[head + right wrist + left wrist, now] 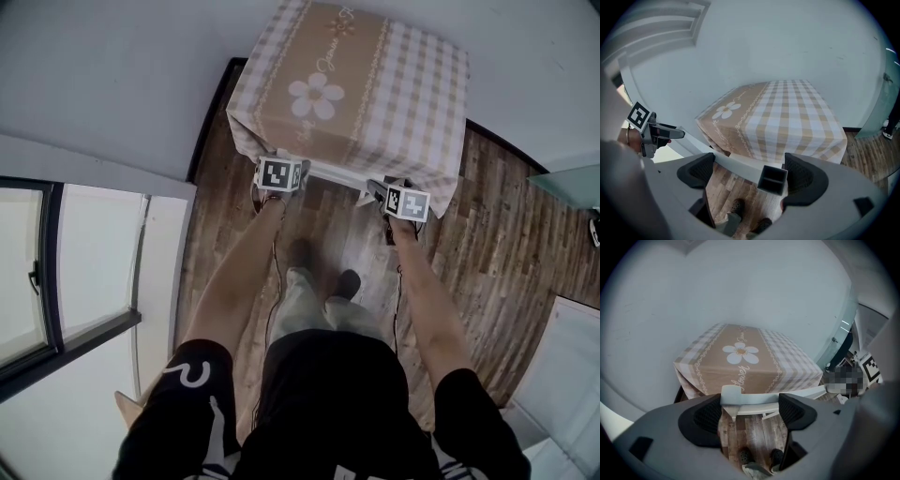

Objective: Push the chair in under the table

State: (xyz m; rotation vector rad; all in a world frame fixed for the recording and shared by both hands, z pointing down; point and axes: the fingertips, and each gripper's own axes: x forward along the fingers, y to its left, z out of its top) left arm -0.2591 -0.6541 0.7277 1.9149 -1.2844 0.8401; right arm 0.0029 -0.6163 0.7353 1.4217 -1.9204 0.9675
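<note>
Now straddling the rail of the chair (pixel 759 401), just beside the desk (pixel 356 84) edge, with left claw (pixel 752 413) and right claw (pixel 750 174) spread wide, clamping nothing. Could slip off the rail ends or snag the cloth (pixel 431 159) if shoved unevenly.

- Wood-plank floor (pixel 506 234), dark brown, with a worn grain.
- Pale, plain wall (pixel 112 75) behind.
- Dark-framed window (pixel 37 272) at left.
- Beige checked cloth (pixel 394 84) with a white daisy print, edges hanging down.
- White door (pixel 567 375) at lower right.

Head view overhead, others low, facing table (pixel 787 366)
</note>
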